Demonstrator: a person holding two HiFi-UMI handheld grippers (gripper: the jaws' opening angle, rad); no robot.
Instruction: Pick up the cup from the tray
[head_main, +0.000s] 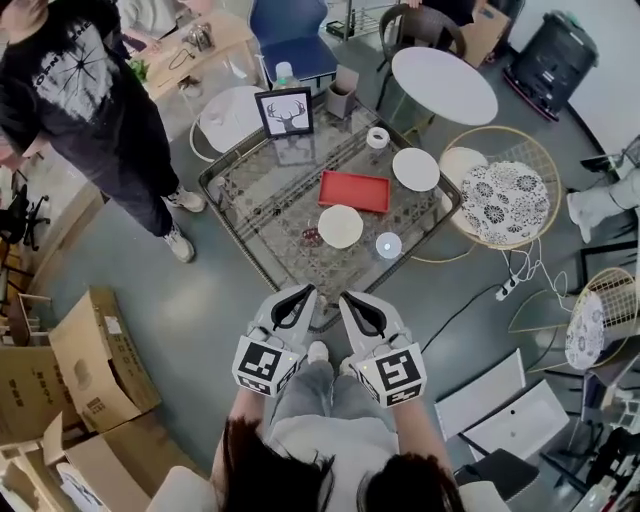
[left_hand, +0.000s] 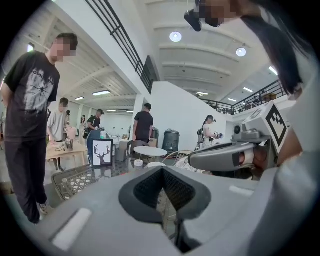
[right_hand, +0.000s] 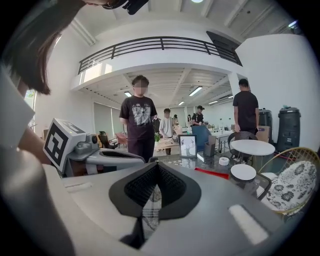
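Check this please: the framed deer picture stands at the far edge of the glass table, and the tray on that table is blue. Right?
Not quite: the head view shows that the tray is red, not blue. The framed deer picture does stand at the far edge of the glass table.

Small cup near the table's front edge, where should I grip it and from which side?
Pinch the cup across its rim, coming down from the near side: it seems upright, mouth up, no handle visible, and the plate lies just left.

Ahead of the fingers (head_main: 292, 304), on the glass worktop (head_main: 262, 205): a white plate (head_main: 340, 226) nearest, a framed deer picture (head_main: 285, 112) at the far edge. Cardboard boxes (head_main: 90, 355) well left of the fingers.
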